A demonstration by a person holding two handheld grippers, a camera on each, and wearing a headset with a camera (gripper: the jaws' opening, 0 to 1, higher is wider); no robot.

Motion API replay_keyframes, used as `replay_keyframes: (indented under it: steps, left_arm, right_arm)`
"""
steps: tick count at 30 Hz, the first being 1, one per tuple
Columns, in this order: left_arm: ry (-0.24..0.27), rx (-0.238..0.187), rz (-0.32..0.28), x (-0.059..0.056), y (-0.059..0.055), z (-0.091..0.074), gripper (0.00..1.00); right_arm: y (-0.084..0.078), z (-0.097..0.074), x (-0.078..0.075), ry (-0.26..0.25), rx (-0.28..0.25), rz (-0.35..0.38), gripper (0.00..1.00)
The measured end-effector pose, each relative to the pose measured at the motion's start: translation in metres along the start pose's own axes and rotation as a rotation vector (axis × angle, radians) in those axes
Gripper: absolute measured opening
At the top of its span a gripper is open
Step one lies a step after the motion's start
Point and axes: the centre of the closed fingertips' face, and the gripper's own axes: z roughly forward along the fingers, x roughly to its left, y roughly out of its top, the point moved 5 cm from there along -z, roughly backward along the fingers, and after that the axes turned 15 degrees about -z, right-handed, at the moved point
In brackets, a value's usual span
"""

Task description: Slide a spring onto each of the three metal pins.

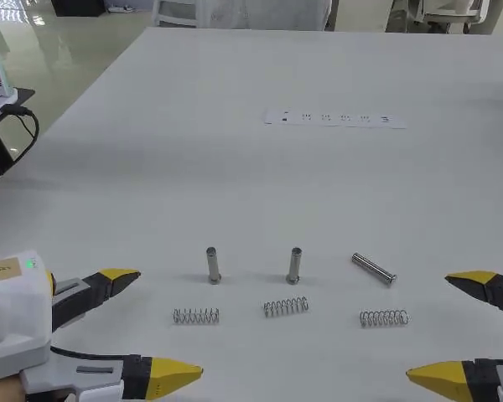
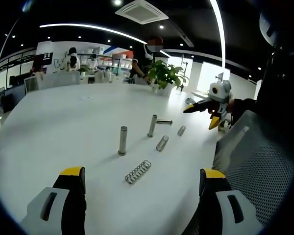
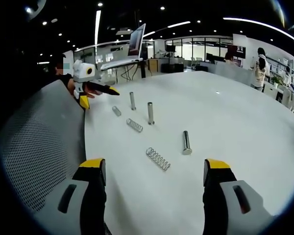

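Note:
On the white table (image 1: 318, 193), two metal pins stand upright, the left pin (image 1: 212, 265) and the middle pin (image 1: 294, 265); a third pin (image 1: 373, 269) lies on its side to their right. A spring lies in front of each: left spring (image 1: 195, 316), middle spring (image 1: 286, 306), right spring (image 1: 384, 317). My left gripper (image 1: 159, 322) is open at the near left, just left of the left spring (image 2: 138, 172). At the near right my right gripper (image 1: 434, 327) is open, beside the right spring (image 3: 158, 159) and the lying pin (image 3: 186, 142). Neither holds anything.
A white power strip (image 1: 335, 119) lies flat further back on the table. A black cable (image 1: 21, 126) hangs off the left edge. A grey mesh chair back (image 3: 39, 147) sits close to the near table edge. People and desks stand far behind.

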Motion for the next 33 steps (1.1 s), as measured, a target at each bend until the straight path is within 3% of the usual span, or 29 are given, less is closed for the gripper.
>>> replay_keyframes:
  steps: [12, 33]
  left_arm:
    - [-0.001, 0.003, 0.0, 0.0, 0.0, 0.0, 0.93]
    - [0.007, -0.002, 0.0, 0.0, 0.001, -0.003, 0.93]
  right_arm:
    - [0.008, 0.005, -0.012, 0.001, 0.001, -0.024, 0.82]
    - [0.034, 0.03, -0.039, 0.021, 0.006, -0.101, 0.77]
